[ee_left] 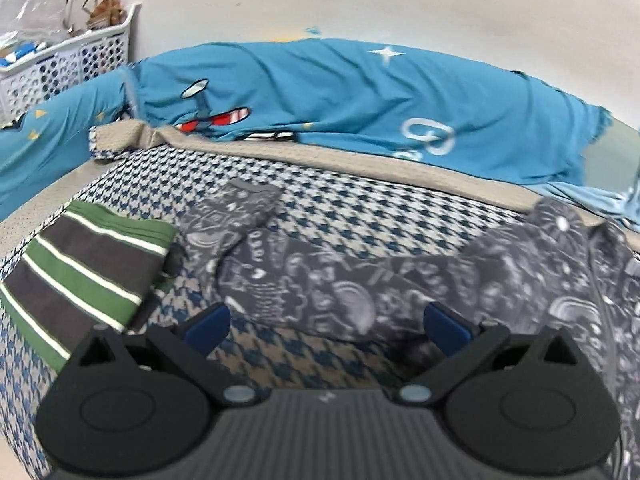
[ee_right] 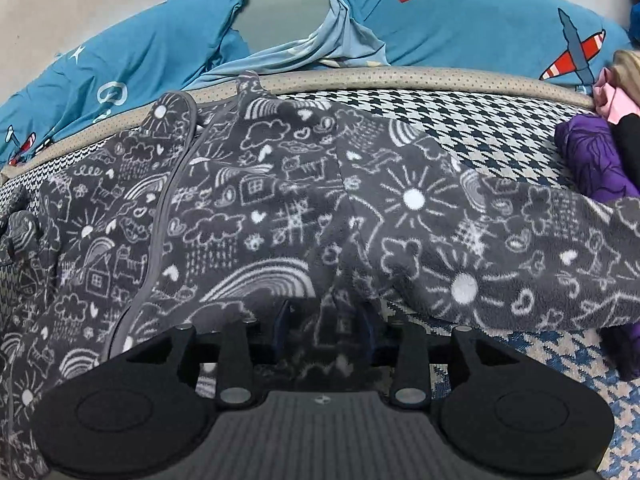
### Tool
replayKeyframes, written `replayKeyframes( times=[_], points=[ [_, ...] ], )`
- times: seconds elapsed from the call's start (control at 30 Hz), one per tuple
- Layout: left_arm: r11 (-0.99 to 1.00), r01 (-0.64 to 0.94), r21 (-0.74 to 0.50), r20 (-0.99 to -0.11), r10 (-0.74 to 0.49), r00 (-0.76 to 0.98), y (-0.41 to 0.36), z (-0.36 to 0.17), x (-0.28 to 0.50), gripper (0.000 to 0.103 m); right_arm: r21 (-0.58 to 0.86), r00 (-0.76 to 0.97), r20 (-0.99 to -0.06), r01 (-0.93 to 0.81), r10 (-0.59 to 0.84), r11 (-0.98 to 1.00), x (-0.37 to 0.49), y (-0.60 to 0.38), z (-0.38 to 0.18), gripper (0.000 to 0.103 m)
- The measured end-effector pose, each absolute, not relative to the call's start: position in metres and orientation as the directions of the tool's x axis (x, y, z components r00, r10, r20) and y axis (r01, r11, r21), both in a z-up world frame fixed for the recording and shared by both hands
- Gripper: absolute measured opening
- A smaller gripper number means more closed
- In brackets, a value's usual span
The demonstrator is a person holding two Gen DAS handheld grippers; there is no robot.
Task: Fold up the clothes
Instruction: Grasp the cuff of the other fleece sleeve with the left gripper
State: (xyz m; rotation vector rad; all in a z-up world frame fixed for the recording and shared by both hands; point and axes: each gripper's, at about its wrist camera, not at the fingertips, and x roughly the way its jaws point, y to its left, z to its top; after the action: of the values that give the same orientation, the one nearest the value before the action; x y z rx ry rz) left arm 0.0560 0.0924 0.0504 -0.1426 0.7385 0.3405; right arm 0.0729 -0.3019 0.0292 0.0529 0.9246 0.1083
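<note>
Your right tongs (ee_right: 325, 320) loosely straddle a fold of the grey doodle-print fleece garment (ee_right: 280, 208) spread ahead on the houndstooth bed (ee_right: 460, 128), apparently releasing it, while your left tongs (ee_left: 326, 320) hover spread wide, empty.

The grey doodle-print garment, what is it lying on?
The grey doodle-print garment lies on a blue-and-white houndstooth cover, visible around its edges. Whatever lies beneath its middle is hidden.

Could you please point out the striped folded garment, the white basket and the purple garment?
striped folded garment (ee_left: 86, 264), left wrist view, middle of its top face.
white basket (ee_left: 76, 62), left wrist view, perforated front wall.
purple garment (ee_right: 592, 160), right wrist view, its bunched upper part.
</note>
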Motion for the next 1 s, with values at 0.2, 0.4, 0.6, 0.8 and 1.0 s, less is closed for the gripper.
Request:
replayKeyframes(
  times=[0.2,0.4,0.6,0.8,1.0],
  points=[
    [0.914,-0.406,0.009,-0.679,0.303,0.668,0.120,0.043,0.068,0.103,0.081,0.599,-0.792,-0.095,0.122,0.992,0.072,-0.299,0.029,0.043],
    [0.877,-0.481,0.017,-0.657,0.372,0.655,0.160,0.043,0.084,0.099,0.054,0.601,-0.790,-0.125,0.119,0.991,0.071,-0.294,0.028,0.048],
    [0.874,-0.479,0.080,-0.642,0.413,0.646,0.184,0.036,0.109,0.092,0.027,0.605,-0.789,-0.138,0.106,0.990,0.071,-0.288,0.026,0.052],
    [0.886,-0.448,0.121,-0.649,0.413,0.639,0.192,0.022,0.140,0.091,0.009,0.606,-0.789,-0.148,0.097,0.989,0.072,-0.285,0.025,0.055],
    [0.882,-0.446,0.152,-0.669,0.424,0.611,0.198,0.003,0.162,0.081,0.000,0.606,-0.790,-0.158,0.097,0.987,0.072,-0.283,0.024,0.058]
  ],
)
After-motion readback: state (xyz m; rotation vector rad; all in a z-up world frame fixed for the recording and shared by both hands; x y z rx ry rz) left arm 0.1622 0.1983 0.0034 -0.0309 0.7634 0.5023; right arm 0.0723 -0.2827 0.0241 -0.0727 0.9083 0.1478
